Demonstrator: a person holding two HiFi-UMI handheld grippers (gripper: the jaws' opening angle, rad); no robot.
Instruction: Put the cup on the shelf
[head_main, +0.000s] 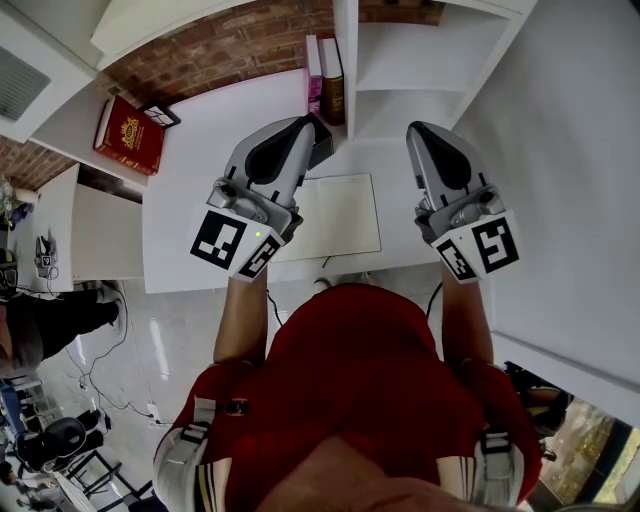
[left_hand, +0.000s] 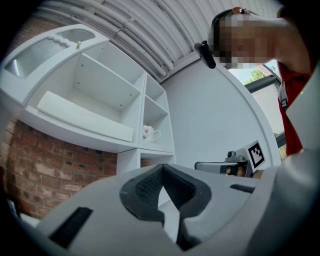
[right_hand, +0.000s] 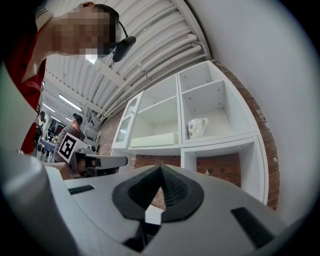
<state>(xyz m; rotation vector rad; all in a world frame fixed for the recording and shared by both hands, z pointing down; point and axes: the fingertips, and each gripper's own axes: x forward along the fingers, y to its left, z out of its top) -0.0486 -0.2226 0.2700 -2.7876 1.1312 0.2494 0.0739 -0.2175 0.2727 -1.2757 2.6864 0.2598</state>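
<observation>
A white cup with a pink flower pattern (left_hand: 149, 133) stands upright in a small right-hand compartment of the white shelf unit (left_hand: 120, 131). The right gripper view shows the cup (right_hand: 197, 128) in the same compartment, handle to the right. My left gripper (left_hand: 162, 167) is shut with nothing between its pads and points up at the shelf from well below. My right gripper (right_hand: 160, 168) is shut and empty too, also far from the cup. In the head view both grippers, left (head_main: 312, 122) and right (head_main: 418, 130), are held side by side over the white desk (head_main: 200, 150). The cup is hidden there.
Two books (head_main: 325, 78) stand upright against the shelf's divider. A red book (head_main: 130, 133) and a small black frame (head_main: 160, 115) lie at the desk's left end. A pale pad (head_main: 338, 215) lies on the desk between the grippers. A white wall (head_main: 580, 150) runs along the right.
</observation>
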